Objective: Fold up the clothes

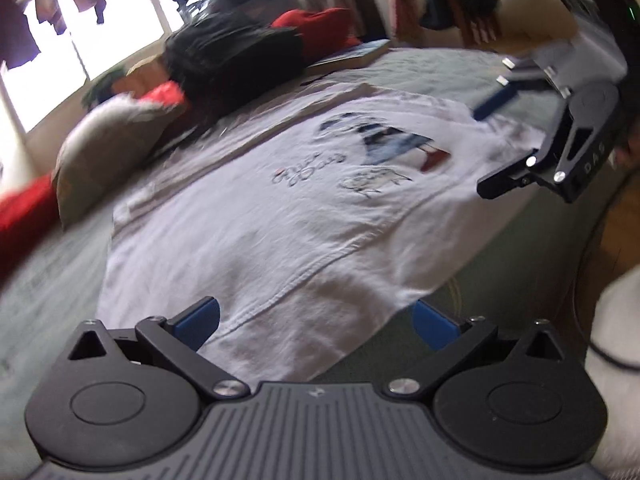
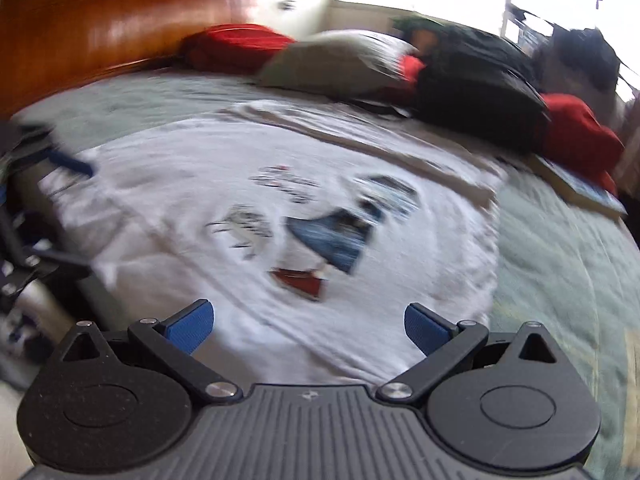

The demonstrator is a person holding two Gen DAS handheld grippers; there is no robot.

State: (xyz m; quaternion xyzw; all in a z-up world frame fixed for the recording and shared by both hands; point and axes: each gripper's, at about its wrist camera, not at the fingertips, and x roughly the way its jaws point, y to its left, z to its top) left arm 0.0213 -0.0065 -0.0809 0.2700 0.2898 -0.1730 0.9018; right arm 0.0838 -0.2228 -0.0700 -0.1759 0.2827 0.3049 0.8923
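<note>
left gripper [image 1: 316, 326] jaws wide, empty, over shirt hem at 6 o'clock | right gripper [image 2: 310, 326] wide, empty, poised for its own edge | white T-shirt [image 1: 288, 216] flat, print up, ready to fold | green bedspread [image 2: 560, 248] beneath

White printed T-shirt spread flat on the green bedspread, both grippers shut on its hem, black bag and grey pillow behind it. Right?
Not quite: neither gripper grips the T-shirt. Each wrist view shows the left gripper and right gripper open and empty. The shirt does lie flat on the green bedspread, with the black bag and grey pillow behind.
</note>
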